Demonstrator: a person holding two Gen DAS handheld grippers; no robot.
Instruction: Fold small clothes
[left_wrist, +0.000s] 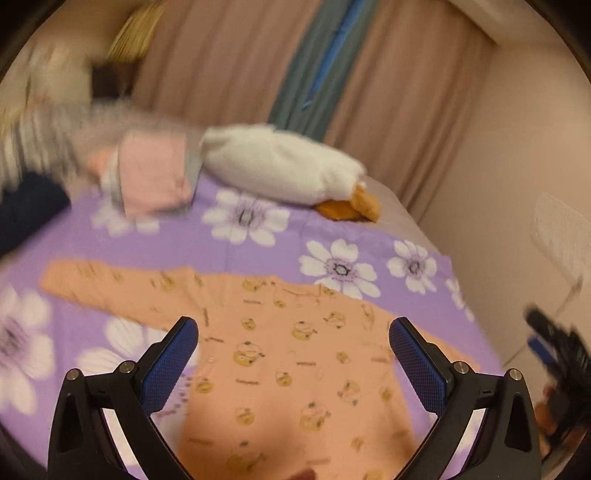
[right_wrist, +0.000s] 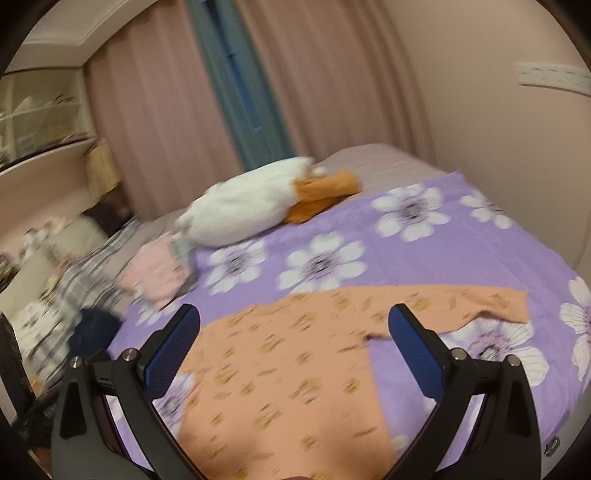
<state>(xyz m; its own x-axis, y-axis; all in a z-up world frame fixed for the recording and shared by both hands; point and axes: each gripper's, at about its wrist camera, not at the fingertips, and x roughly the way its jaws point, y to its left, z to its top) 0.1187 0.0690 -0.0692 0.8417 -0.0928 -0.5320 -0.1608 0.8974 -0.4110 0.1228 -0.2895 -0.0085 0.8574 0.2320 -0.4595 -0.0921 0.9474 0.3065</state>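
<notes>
An orange long-sleeved baby top with a yellow bear print (left_wrist: 280, 354) lies spread flat on the purple flowered bedsheet (left_wrist: 258, 254), both sleeves stretched out sideways. My left gripper (left_wrist: 293, 332) hovers open above its chest, nothing between the blue pads. In the right wrist view the same top (right_wrist: 288, 369) lies under my right gripper (right_wrist: 293, 325), which is also open and empty, above the body near the right sleeve (right_wrist: 461, 302). The right gripper (left_wrist: 554, 350) shows blurred at the right edge of the left wrist view.
A folded pink garment (left_wrist: 151, 173) lies at the back left of the bed, next to a white plush duck with orange feet (left_wrist: 280, 166). Striped and dark clothes (right_wrist: 81, 295) are piled at the left. Curtains and a wall (right_wrist: 498, 140) stand behind and to the right.
</notes>
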